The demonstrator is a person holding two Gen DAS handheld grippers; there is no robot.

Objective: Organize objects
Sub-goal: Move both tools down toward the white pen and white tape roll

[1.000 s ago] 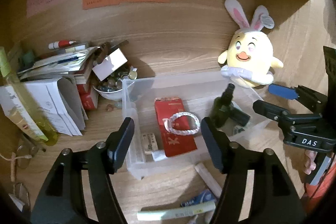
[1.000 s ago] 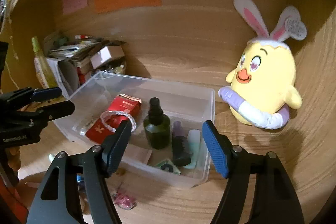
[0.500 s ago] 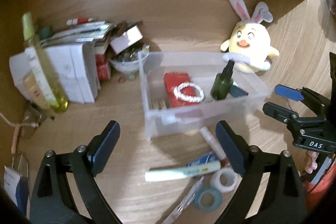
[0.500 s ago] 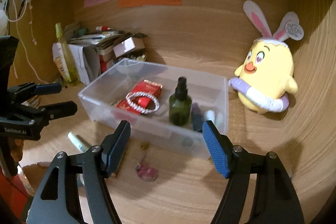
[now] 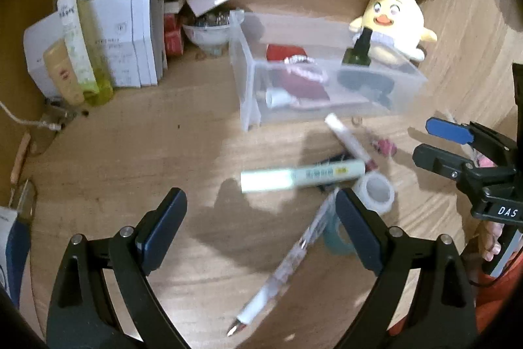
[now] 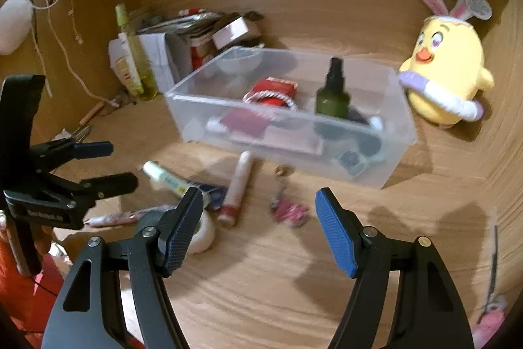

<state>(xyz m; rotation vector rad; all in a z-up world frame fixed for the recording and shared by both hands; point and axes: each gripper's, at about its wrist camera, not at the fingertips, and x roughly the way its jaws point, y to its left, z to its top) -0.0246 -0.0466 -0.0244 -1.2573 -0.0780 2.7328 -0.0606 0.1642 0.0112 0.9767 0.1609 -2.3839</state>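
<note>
The wooden desk (image 5: 137, 159) carries the work. The clear plastic bin (image 5: 327, 71), at one o'clock in the left view, already holds a dark green spray bottle (image 5: 358, 49) and a red box (image 6: 273, 89), evidently as the collecting point. Loose before it lie a pale green tube (image 5: 302, 177), a white tape roll (image 5: 376, 192) and a pen (image 5: 281, 270), not yet sorted. The left gripper (image 5: 261, 228) stands wide and empty above them; the right gripper (image 6: 258, 231) is moderately open, also empty.

Ahead of your left gripper (image 5: 261, 219) the wooden desk (image 5: 130, 172) lies bare — pass there. Rightward, a pale green tube (image 5: 302, 177), a pen (image 5: 287, 264) and a white tape roll (image 5: 376, 192) crowd the way. The clear bin (image 5: 327, 100) blocks beyond — your right gripper (image 5: 439, 141) hangs alongside.
</note>
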